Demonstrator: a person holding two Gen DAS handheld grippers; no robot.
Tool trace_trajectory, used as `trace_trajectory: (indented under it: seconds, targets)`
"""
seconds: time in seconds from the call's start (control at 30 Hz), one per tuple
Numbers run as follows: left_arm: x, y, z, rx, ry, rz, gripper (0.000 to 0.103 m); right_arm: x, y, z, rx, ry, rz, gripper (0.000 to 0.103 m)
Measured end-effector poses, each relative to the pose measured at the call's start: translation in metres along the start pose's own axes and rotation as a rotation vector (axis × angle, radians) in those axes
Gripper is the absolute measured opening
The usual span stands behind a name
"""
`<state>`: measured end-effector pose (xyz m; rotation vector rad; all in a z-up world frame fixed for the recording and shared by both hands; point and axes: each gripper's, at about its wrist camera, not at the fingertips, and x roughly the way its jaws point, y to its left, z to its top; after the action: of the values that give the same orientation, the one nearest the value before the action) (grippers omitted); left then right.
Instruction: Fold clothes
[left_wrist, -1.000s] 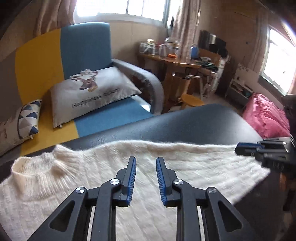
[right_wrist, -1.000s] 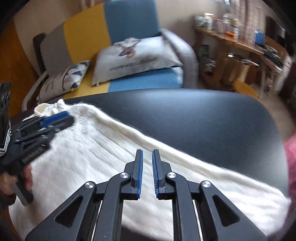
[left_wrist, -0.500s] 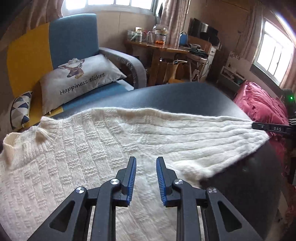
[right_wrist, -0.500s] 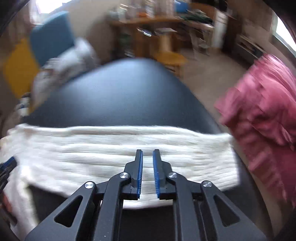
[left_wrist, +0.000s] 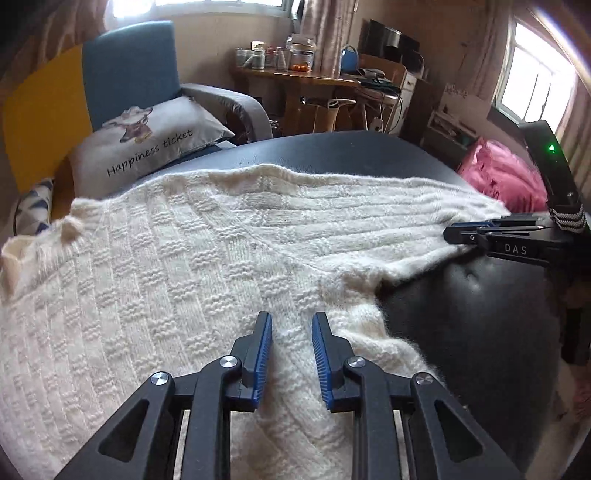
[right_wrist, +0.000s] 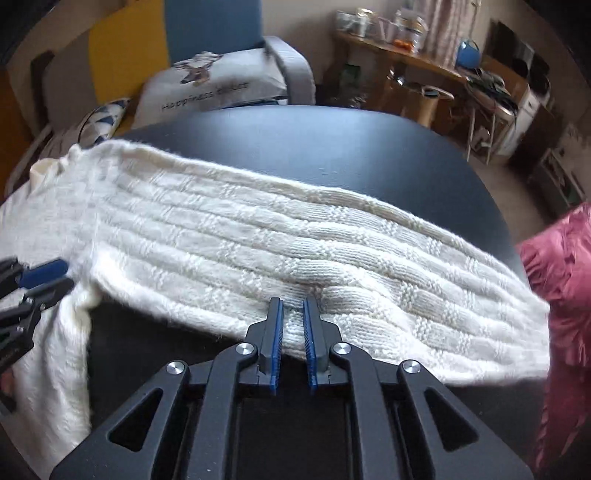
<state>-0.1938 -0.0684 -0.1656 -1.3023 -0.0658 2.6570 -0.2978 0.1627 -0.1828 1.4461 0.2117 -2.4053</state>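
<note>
Right gripper (right_wrist: 293, 314) fingers pinched the sweater's (left_wrist: 184, 258) sleeve (right_wrist: 295, 251) edge; left gripper (left_wrist: 291, 332) hovered open, empty. Shallow bite risked slipping from loose knit.

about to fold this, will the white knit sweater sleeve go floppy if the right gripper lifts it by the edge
Probably floppy: the sweater sleeve already puckers where the right gripper pinches its edge. Its free cuff end would likely sag. The fuzzy chunky knit should grip the ribbed pads rather than slip, and drag on the black table.

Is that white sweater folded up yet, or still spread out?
Spread out: the sweater lies flat on the dark table, its sleeve stretched out straight.
</note>
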Motion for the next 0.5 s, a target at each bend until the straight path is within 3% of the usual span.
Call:
trace_trajectory:
  seconds: [0.13, 0.23, 0.33, 0.43, 0.5]
  targets:
    - [-0.020, 0.011, -0.002, -0.073, -0.022, -0.065, 0.023, -0.029, 0.033, 0.007, -0.053, -0.078, 0.148, 0.014]
    - [-0.025, -0.001, -0.015, -0.054, -0.005, -0.077, 0.023, -0.028, 0.079, 0.020, -0.113, -0.082, 0.252, 0.014]
    - [-0.022, -0.013, -0.028, -0.028, 0.025, -0.082, 0.023, -0.007, 0.109, 0.021, -0.208, -0.018, 0.236, 0.014]
    - [-0.021, -0.014, -0.035, -0.019, 0.037, -0.093, 0.023, 0.025, 0.116, 0.020, -0.272, 0.029, 0.150, 0.012]
    - [-0.020, -0.016, -0.040, -0.013, 0.045, -0.100, 0.023, 0.027, 0.107, 0.023, -0.245, 0.037, 0.144, 0.011]
